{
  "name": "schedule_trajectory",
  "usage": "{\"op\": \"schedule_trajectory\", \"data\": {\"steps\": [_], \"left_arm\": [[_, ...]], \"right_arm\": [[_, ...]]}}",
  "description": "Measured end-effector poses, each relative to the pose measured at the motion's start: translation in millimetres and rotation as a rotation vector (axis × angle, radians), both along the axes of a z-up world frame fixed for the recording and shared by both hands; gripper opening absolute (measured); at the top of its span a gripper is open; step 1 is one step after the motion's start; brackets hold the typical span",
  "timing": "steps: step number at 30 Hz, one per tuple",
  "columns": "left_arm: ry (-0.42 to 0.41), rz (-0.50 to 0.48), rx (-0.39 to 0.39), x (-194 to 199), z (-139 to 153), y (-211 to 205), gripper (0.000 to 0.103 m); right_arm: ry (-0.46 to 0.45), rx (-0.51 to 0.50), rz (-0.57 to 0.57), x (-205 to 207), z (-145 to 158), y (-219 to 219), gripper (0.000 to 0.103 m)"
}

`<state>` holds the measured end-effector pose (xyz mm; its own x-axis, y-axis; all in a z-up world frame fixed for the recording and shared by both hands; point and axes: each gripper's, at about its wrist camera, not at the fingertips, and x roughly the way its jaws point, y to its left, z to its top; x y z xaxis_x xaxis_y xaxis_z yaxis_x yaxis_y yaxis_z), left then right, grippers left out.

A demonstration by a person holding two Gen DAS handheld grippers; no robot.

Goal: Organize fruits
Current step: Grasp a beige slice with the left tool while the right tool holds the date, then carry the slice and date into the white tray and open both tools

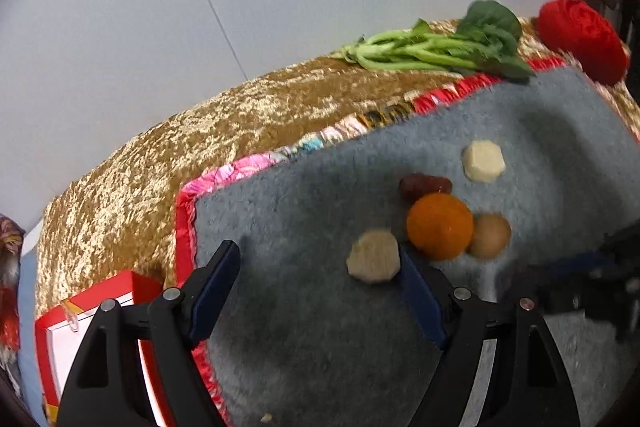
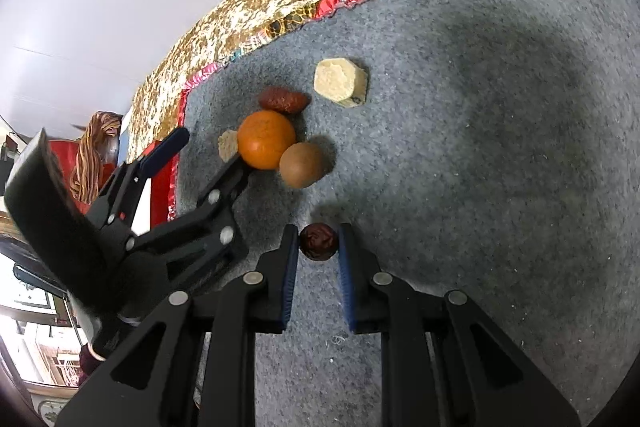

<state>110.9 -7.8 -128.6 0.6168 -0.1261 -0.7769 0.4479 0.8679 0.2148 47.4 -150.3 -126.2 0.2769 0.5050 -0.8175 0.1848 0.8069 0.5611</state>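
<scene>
Fruit sits clustered on grey carpet mat (image 2: 480,147) w/ red satin trim. Right gripper (image 2: 319,241) has its fingers nearly closed round a dark wrinkled red date (image 2: 319,241), pads at both sides of it, date resting on mat. Left gripper (image 1: 320,263) spread wide, nothing held; pale faceted chunk (image 1: 374,256) lies just inside its right finger, touching or nearly so. Beyond that: orange (image 1: 439,225) w/ brown round fruit (image 1: 490,235) against its right side, second date (image 1: 424,186) just behind orange, another pale chunk (image 1: 483,161) further back. Leafy greens (image 1: 440,47) lie on gold cloth (image 1: 200,147) past mat edge.
</scene>
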Motion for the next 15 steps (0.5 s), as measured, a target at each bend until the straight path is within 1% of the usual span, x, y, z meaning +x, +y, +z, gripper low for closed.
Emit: {"op": "schedule_trajectory", "data": {"steps": [1, 2, 3, 4, 6, 7, 8, 9, 15], "left_arm": [[0.005, 0.001, 0.0, 3.0, -1.0, -2.2, 0.079], [0.016, 0.0, -0.005, 5.6, -2.5, -3.9, 0.072], [0.034, -0.004, -0.021, 7.2, -3.6, -4.6, 0.064], [0.047, -0.013, -0.032, 7.6, -4.1, -5.9, 0.06], [0.052, -0.038, -0.033, 4.7, -4.2, -9.2, 0.044], [0.057, -0.049, -0.037, 3.3, -3.6, -10.9, 0.04], [0.064, -0.054, -0.041, 2.2, -2.8, -11.9, 0.033], [0.073, -0.057, -0.051, 1.2, -2.0, -12.4, 0.024], [0.14, -0.019, -0.153, -3.7, 4.1, 6.2, 0.023]], "right_arm": [[0.0, 0.004, 0.0, -0.7, 0.0, -1.0, 0.02], [0.0, 0.008, -0.001, -0.9, -0.4, -2.1, 0.02], [0.001, 0.012, -0.002, -1.0, -0.9, -3.0, 0.02], [0.001, 0.017, -0.001, -0.8, -1.2, -3.8, 0.02], [0.0, 0.016, 0.001, -0.8, -0.8, -3.7, 0.02], [-0.001, 0.008, 0.007, -0.1, -0.4, -2.0, 0.02], [-0.003, 0.004, 0.011, 0.4, -0.2, -0.8, 0.02], [-0.003, 0.005, 0.009, 0.8, -0.6, -0.6, 0.02], [0.0, 0.049, -0.015, 2.3, -1.0, -3.5, 0.02]]}}
